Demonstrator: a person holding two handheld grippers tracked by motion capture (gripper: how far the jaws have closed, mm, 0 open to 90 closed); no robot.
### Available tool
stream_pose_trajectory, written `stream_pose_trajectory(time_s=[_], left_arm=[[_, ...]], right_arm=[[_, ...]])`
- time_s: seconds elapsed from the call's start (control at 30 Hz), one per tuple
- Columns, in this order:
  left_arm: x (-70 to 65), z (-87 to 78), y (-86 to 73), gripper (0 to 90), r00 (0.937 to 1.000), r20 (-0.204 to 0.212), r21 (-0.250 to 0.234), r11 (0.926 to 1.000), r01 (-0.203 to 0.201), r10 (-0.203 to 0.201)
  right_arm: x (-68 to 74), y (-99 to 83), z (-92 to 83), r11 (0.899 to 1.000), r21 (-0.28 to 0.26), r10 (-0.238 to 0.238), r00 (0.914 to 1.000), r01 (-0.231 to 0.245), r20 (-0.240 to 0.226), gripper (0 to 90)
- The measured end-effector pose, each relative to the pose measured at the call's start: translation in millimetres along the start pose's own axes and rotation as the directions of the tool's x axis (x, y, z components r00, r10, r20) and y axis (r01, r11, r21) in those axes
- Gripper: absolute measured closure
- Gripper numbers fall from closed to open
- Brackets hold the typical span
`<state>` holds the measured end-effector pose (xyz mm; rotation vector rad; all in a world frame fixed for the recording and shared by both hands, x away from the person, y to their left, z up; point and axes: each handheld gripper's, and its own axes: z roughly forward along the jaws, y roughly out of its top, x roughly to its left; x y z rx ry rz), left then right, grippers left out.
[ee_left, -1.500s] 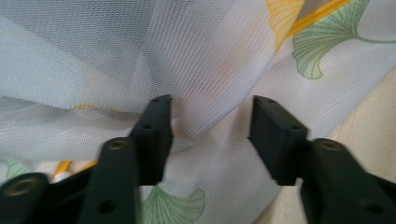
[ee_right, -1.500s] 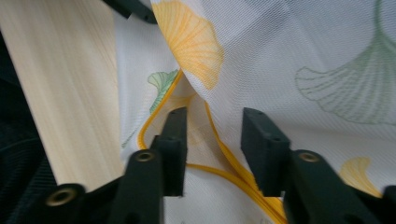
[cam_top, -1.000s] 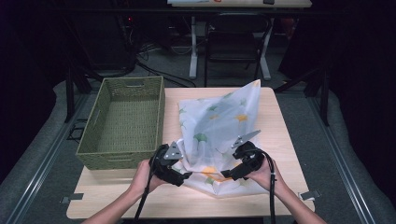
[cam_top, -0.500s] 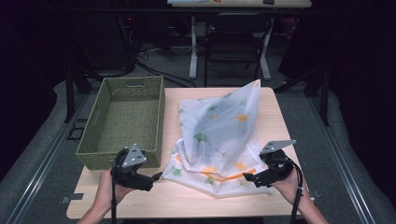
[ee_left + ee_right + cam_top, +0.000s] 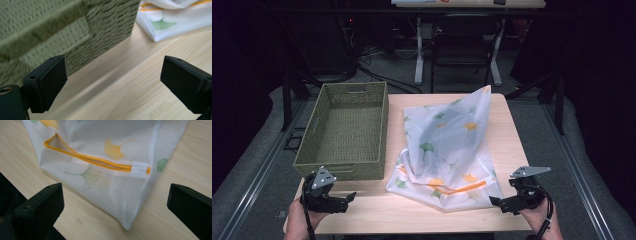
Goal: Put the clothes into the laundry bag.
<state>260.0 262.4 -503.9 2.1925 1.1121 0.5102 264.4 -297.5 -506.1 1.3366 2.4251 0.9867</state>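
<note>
Wooden table (image 5: pixel 512 150) under dim surroundings. Left gripper (image 5: pixel 346 198) low at the near edge, jaws wide apart, holding nothing; woven basket (image 5: pixel 343 131) just ahead of it, still bare inside. Right gripper (image 5: pixel 497 202) likewise spread and unladen, with the near corner of the leaf-print mesh bag (image 5: pixel 447 150) just ahead of it. Bag lies rumpled and flat beside the basket; folding or stowing looks not yet done.

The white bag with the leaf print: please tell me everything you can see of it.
The white bag is thin, half-transparent fabric printed with green and yellow ginkgo leaves, with an orange zipper near its front edge. It lies crumpled on the wooden table, right of the green woven basket, its far end puffed up. Neither gripper touches it.
</note>
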Motion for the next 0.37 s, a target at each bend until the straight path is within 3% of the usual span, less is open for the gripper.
stream_pose_trajectory(time_s=[0.07, 0.2, 0.27, 0.37], left_arm=[[0.8, 1.5, -5.2, 6.1, 0.9999, -0.006, 0.003, 0.9999, 0.011, -0.011], [-0.6, 2.7, -6.6, 3.8, 0.9993, -0.033, 0.013, 0.9997, -0.019, 0.019], [-0.3, 4.0, -7.3, 3.3, 0.9997, -0.021, 0.015, 0.9998, -0.012, 0.012], [0.7, 11.0, -8.9, 0.0, 0.9992, -0.021, 0.068, 0.9972, -0.032, 0.033]], right_arm=[[1.3, -1.0, -2.2, 1.000, -0.016, -0.006, 0.9999, 0.007, 0.009, 0.9], [-0.2, -1.7, -2.3, 1.000, -0.018, -0.007, 0.9999, 0.007, 0.014, 0.9], [-0.7, -2.0, -2.1, 1.000, -0.019, -0.007, 0.9998, 0.007, 0.017, 0.8], [-1.0, -2.2, -1.6, 1.000, -0.014, -0.009, 0.9997, 0.009, 0.022, 0.3]])
